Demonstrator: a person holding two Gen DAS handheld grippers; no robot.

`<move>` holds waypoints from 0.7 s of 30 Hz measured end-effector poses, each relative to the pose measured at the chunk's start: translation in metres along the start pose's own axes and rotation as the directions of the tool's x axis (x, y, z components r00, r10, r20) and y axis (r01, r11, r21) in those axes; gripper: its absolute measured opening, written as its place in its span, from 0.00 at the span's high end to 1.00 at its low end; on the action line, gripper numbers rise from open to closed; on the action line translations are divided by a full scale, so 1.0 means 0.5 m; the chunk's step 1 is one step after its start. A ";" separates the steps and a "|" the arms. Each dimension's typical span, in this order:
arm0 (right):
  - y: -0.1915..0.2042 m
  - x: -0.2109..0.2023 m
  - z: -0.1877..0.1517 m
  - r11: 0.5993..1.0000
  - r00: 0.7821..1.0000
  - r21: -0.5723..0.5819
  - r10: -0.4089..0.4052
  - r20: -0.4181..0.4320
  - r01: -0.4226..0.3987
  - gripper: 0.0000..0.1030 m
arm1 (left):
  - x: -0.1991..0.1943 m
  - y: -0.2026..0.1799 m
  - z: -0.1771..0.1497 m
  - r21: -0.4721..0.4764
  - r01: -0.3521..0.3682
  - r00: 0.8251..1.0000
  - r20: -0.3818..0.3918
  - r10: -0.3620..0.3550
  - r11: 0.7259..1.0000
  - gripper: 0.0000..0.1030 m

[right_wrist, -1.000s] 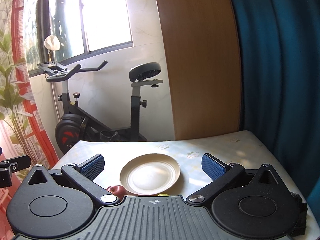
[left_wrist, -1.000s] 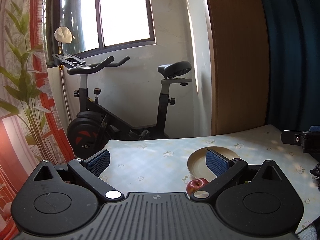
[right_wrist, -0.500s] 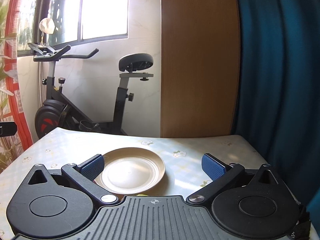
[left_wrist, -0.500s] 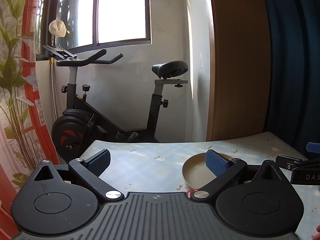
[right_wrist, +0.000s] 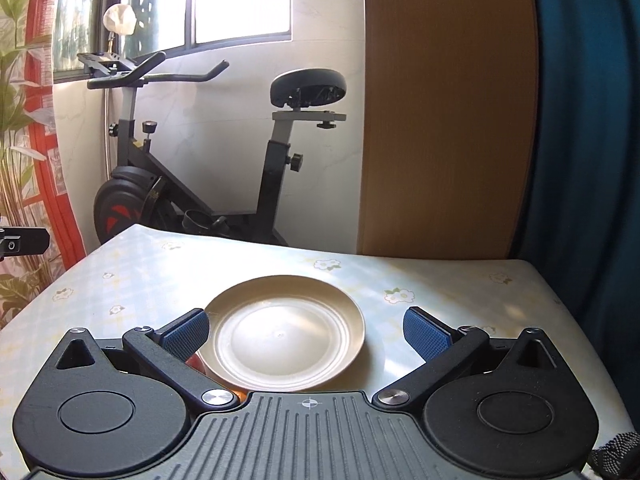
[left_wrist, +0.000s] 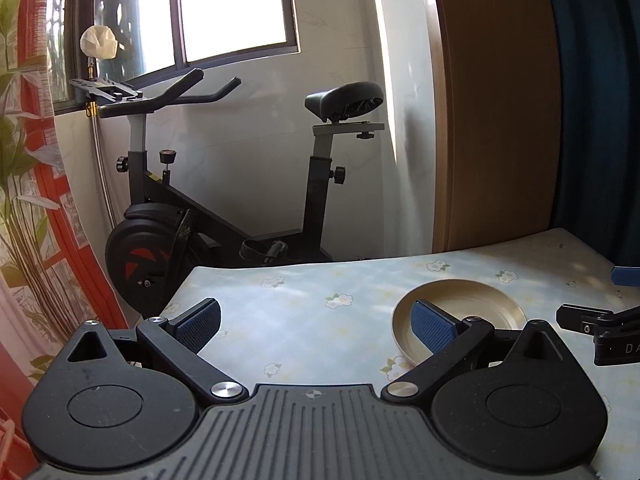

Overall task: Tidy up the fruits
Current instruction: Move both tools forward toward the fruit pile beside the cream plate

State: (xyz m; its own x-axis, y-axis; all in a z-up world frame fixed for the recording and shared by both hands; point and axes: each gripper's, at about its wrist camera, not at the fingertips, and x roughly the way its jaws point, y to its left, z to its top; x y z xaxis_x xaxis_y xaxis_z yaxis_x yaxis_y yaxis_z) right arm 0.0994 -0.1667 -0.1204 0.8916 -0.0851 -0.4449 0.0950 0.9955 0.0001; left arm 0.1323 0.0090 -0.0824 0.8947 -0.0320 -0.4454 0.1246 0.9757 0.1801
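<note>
Claws, left and right, gape empty above the surface; plate sits bare, probably awaiting fruit beside it.

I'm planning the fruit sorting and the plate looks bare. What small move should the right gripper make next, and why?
Probably tilt the right gripper down and ease it back toward its near-left. It is open and holds nothing, the plate has no fruit on it, and only a red sliver of fruit shows by the plate's near-left rim, mostly hidden behind the left finger. Bringing it into view should come before any grasp.
</note>
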 end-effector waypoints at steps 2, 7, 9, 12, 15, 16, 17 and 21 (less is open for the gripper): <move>0.004 0.015 -0.001 0.999 0.999 0.000 0.045 -0.009 -0.045 0.00 | 0.014 0.000 0.003 0.024 -0.036 0.999 -0.014 0.036 0.999 0.01; 0.031 0.052 -0.014 0.995 0.994 -0.036 0.087 -0.067 -0.090 0.00 | 0.051 0.029 -0.002 -0.032 0.061 0.996 -0.061 -0.063 0.998 0.01; 0.039 0.065 -0.018 0.993 0.989 -0.024 0.116 -0.088 -0.118 0.00 | 0.066 0.037 -0.005 -0.047 0.097 0.991 -0.086 -0.100 0.994 0.01; 0.045 0.084 -0.017 0.989 0.983 -0.004 0.146 -0.114 -0.148 0.00 | 0.092 0.037 -0.005 -0.010 0.122 0.985 -0.120 -0.123 0.992 0.05; 0.057 0.104 -0.006 0.989 0.981 -0.018 0.147 -0.123 -0.150 0.00 | 0.113 0.044 0.015 0.020 0.165 0.977 -0.138 -0.161 0.986 0.19; 0.056 0.108 0.002 0.988 0.981 -0.014 0.151 -0.119 -0.153 0.00 | 0.119 0.048 0.030 0.021 0.179 0.976 -0.128 -0.175 0.984 0.19; 0.054 0.114 0.011 0.987 0.981 -0.001 0.159 -0.115 -0.160 0.00 | 0.121 0.052 0.045 0.022 0.182 0.978 -0.110 -0.179 0.983 0.19; 0.047 0.135 0.029 0.983 0.978 0.049 0.179 -0.112 -0.174 0.00 | 0.137 0.046 0.085 0.058 0.178 0.982 -0.075 -0.173 0.982 0.13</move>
State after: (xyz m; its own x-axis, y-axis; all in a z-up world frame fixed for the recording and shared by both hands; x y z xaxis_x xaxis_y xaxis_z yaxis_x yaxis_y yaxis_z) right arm 0.1681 -0.1495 -0.1371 0.8390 0.0995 -0.5350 -0.0402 0.9918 0.1215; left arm 0.2150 0.0200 -0.0714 0.8251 -0.1845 -0.5340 0.3062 0.9403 0.1483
